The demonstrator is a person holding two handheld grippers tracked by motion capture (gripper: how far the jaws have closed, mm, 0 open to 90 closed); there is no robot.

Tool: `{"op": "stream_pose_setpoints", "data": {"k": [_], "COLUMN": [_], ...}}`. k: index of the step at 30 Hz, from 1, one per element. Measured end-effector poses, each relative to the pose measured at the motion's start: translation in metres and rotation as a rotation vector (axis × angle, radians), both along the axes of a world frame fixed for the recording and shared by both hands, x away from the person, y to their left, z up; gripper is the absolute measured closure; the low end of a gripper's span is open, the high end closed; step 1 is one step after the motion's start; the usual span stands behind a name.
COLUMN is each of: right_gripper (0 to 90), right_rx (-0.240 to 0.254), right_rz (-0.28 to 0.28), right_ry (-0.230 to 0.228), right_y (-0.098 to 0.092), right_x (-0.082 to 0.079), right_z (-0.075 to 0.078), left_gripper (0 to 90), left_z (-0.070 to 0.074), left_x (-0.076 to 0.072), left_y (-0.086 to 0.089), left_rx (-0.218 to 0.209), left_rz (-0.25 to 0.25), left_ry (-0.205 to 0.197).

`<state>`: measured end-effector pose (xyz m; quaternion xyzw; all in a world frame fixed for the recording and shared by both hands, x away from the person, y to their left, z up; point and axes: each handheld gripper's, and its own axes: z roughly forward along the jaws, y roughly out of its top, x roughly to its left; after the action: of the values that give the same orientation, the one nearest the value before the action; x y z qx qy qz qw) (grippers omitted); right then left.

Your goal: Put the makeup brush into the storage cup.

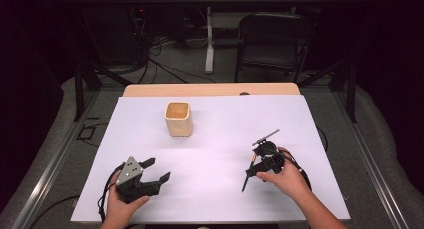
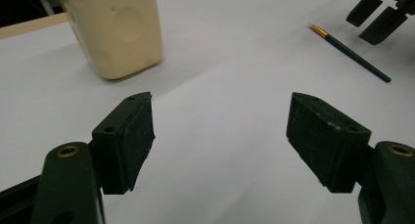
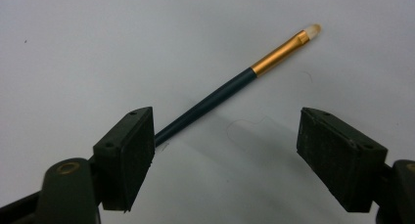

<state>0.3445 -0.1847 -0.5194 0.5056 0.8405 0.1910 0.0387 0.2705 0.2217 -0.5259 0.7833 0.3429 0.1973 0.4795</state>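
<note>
A thin paintbrush (image 3: 215, 94) with a dark teal handle, gold ferrule and pale tip lies flat on the white sheet. My right gripper (image 3: 225, 136) hovers over it, open, with the handle running under and behind the left pad (image 3: 129, 155), not pinched. From above, the brush (image 1: 246, 180) lies slanted by the right gripper (image 1: 257, 164). At the sheet's near left my left gripper (image 1: 157, 170) is open on nothing. Its own view shows wide black jaws (image 2: 220, 121), the brush (image 2: 350, 53) at the far right, and the right gripper (image 2: 377, 16) above it.
A cream square cup (image 1: 178, 119) stands upright at the back middle of the white sheet (image 1: 215, 154); it looms close at the top left in the left gripper view (image 2: 120, 31). A wooden table edge (image 1: 210, 90) runs behind. A dark chair (image 1: 272, 44) stands beyond the table.
</note>
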Motion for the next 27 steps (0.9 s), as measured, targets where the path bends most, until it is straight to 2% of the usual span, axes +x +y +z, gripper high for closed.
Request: {"op": "stream_pose_setpoints", "data": {"k": [1, 8, 11, 18, 19, 21, 22, 27], "right_gripper": [22.7, 27.9, 29.8, 34.0, 34.7, 35.7, 36.5, 39.6], "right_rx": [0.016, 0.003, -0.024, -0.04, -0.052, -0.045, -0.06, -0.069], "right_rz": [-0.006, -0.01, -0.002, -0.002, 0.005, -0.004, 0.0, -0.02], "right_ry": [-0.011, -0.003, -0.022, -0.039, -0.029, -0.001, 0.004, 0.011], "right_y": [0.0, 0.001, 0.003, 0.012, 0.013, 0.015, 0.015, 0.021], "right_x": [0.0, 0.001, 0.002, 0.002, 0.003, 0.004, 0.004, 0.005], "right_z": [-0.002, -0.002, 0.001, 0.003, 0.003, 0.003, 0.003, 0.001], "left_gripper": [25.6, 25.6, 25.6, 25.7, 25.7, 25.6, 25.6, 25.6], "left_z": [0.0, 0.0, 0.0, -0.001, -0.001, 0.0, 0.0, -0.001], "left_x": [0.0, 0.0, 0.0, 0.0, 0.0, 0.0, 0.0, 0.001], "left_y": [0.0, -0.001, -0.001, 0.0, 0.0, 0.0, 0.0, 0.0], "left_rx": [0.001, 0.002, 0.003, 0.005, 0.006, 0.007, 0.007, 0.008], "left_rz": [0.0, 0.0, 0.002, 0.002, 0.002, 0.002, 0.002, 0.002], "left_ry": [0.0, 0.002, 0.004, 0.005, 0.005, 0.005, 0.005, 0.006]}}
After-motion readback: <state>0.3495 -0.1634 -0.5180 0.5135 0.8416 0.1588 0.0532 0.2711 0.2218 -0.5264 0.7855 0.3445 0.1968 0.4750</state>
